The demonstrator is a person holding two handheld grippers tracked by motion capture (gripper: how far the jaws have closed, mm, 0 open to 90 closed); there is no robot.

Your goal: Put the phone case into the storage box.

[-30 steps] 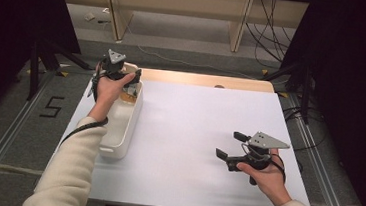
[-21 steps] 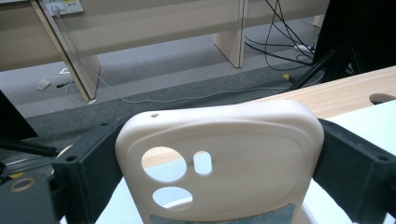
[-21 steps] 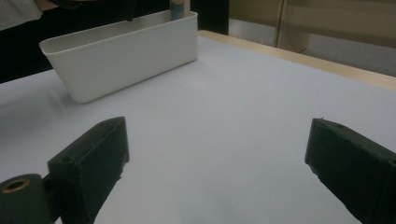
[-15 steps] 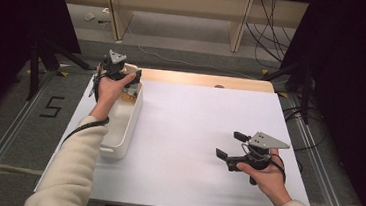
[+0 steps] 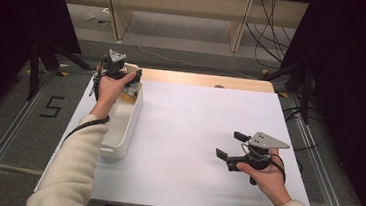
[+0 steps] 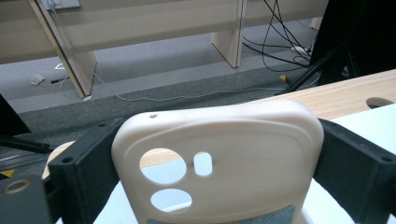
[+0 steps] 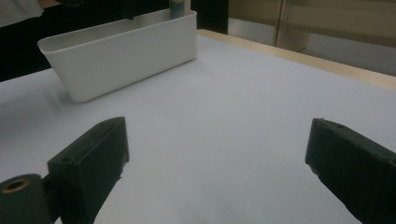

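Left tongs [image 6: 219, 186] clamp a cream phone case [image 6: 219, 158], held at the far end of the white bin [image 5: 121, 127] on the counter [image 5: 193, 134]. Right tongs [image 5: 231, 146] spread wide, holding nothing, resting low over the bare counter well apart from the bin. Step in hand, by my reading: lifting the case out of the bin. Next move calls for carrying it clear of the rim. Against the earlier frames, nothing has visibly shifted.

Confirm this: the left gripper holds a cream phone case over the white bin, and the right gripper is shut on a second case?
Not quite. The right gripper is open and holds nothing, as the right gripper view shows. The left gripper does hold the cream phone case over the white bin.
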